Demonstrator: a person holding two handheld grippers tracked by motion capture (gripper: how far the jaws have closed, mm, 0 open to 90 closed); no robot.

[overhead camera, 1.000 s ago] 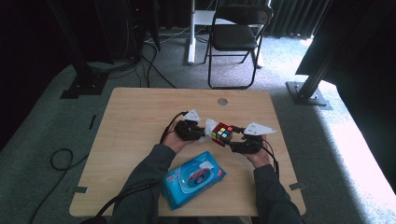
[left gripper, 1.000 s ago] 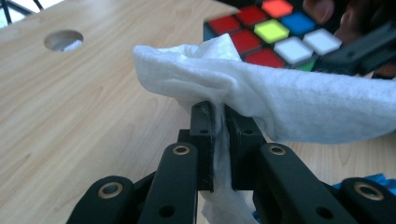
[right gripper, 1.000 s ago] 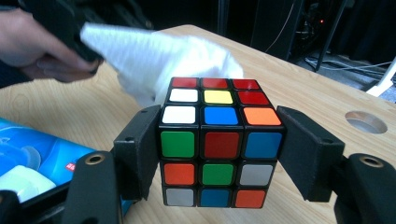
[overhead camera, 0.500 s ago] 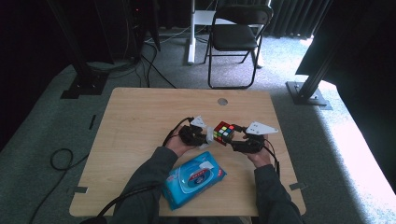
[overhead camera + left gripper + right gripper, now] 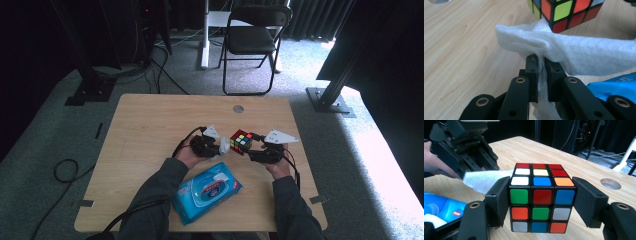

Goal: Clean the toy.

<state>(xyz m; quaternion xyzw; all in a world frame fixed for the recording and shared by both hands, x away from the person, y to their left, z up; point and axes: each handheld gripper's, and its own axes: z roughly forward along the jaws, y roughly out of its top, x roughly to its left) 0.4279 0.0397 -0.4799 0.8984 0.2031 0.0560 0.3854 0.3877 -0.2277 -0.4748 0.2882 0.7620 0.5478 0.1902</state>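
Note:
A scrambled Rubik's cube (image 5: 241, 141) is held just above the table, with my right gripper (image 5: 541, 202) shut on it, one jaw on each side face (image 5: 499, 200). My left gripper (image 5: 541, 65) is shut on a folded white wipe (image 5: 579, 55). The wipe reaches up to the cube's (image 5: 564, 12) lower corner and looks to be touching it. In the high view the left gripper (image 5: 220, 147) sits just left of the cube, with the wipe (image 5: 224, 146) between them. The right gripper view shows the wipe (image 5: 484, 180) beside the cube's left side, with the left gripper (image 5: 461, 142) behind it.
A blue pack of wet wipes (image 5: 207, 192) lies on the wooden table (image 5: 150, 125) near its front edge, between the person's forearms. A round hole (image 5: 238, 108) is in the tabletop behind the cube. A folding chair (image 5: 252, 40) stands beyond the table.
The left gripper with the wipe has shifted slightly right, closer to the cube. The right gripper and the cube have stayed in place.

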